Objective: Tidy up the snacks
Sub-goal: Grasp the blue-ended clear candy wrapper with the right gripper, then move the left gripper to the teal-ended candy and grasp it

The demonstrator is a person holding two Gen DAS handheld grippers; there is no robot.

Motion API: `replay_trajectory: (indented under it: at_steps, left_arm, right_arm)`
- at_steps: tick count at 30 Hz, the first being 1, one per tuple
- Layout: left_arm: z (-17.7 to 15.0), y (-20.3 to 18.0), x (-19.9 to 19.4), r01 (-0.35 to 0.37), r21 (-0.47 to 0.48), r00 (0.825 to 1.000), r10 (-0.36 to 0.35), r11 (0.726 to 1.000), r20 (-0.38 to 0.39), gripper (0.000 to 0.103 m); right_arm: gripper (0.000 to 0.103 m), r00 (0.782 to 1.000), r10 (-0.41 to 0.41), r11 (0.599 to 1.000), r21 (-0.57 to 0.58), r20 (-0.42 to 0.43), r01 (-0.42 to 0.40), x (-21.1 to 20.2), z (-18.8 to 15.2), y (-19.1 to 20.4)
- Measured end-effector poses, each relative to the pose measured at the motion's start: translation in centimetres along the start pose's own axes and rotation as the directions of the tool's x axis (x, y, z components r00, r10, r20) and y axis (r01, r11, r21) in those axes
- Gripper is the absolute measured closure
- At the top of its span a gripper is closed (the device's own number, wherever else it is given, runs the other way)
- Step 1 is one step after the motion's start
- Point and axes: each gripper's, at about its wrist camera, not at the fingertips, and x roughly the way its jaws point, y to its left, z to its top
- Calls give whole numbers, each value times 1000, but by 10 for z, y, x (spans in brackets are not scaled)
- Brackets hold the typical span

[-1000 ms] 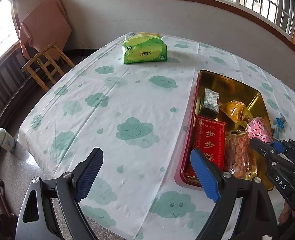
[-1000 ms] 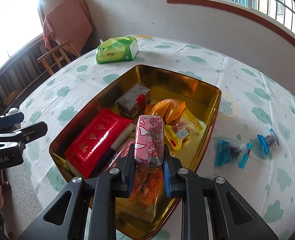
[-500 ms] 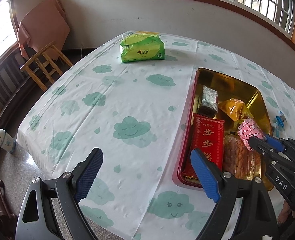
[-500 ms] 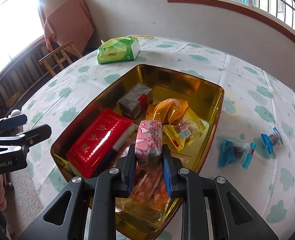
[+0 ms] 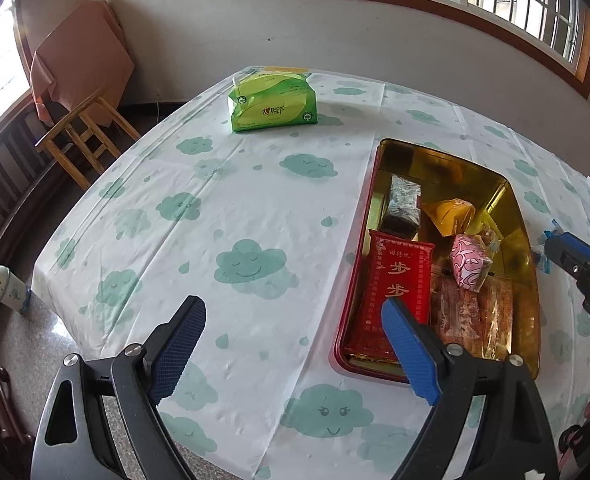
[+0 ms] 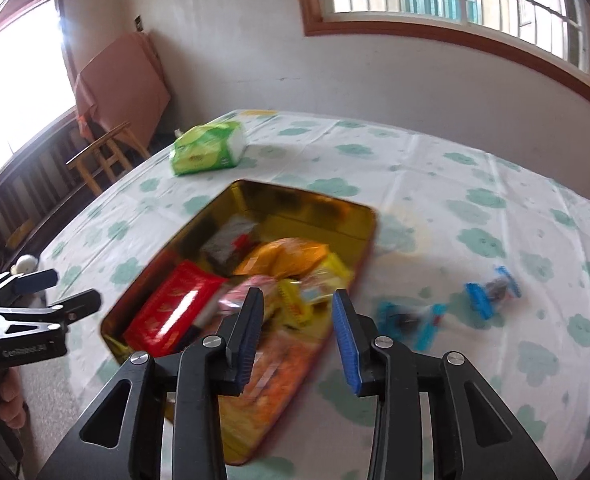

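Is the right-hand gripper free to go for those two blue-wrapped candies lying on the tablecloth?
Probably yes. The right gripper is opening with nothing between its pads, and the blue-wrapped candies lie in the open on the tablecloth beside the tin.

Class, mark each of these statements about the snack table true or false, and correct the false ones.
1. The pink snack lies in the gold tin. True.
2. The right tongs are clamped on the pink snack. False: their jaws are opening with nothing between them.
3. The green tissue pack sits inside the tin. False: it rests on the tablecloth beyond the tin.
4. Two blue-wrapped candies lie outside the tin. True.
5. The left tongs are open and empty. True.
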Motion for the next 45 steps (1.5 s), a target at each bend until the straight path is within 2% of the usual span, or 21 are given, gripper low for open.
replay_trajectory:
  at_steps: [5,11,20,25,29,34,36,37,45]
  left_arm:
    - [3,-11,0,13,18,1000,-13,1000,1,15]
    - [8,-28,1,35,47,999,-35,998,4,15]
    - [17,-46,5,46,78,999,-46,996,-3,15]
    - [20,-55,9,52,95,999,-51,994,-11,15]
    - [21,-62,11,52,110,999,-50,993,-17,15]
    - [23,-66,13,53,114,998,-50,992,-24,15]
    - [24,-70,13,56,119,998,-54,991,-24,15]
    - [24,-72,12,58,121,998,-56,991,-24,15]
    - [25,-102,5,94,161,996,-91,982,-23,15]
  right_arm:
    - [66,995,-93,990,100,-34,96,6,-4,-62]
    - [66,987,-136,972,180,-81,148,23,-10,-107]
    - [65,975,-180,946,248,-129,207,60,-5,-135]
    - [64,978,-171,939,281,-122,199,73,2,-146]
    - [58,979,-165,938,288,-122,194,81,5,-153]
    - [57,979,-169,942,274,-115,195,87,7,-157]
    - [60,976,-184,944,255,-116,208,87,7,-155]
    - [68,974,-194,945,246,-117,218,87,6,-155]
    - [74,973,-209,953,204,-101,225,72,-9,-158]
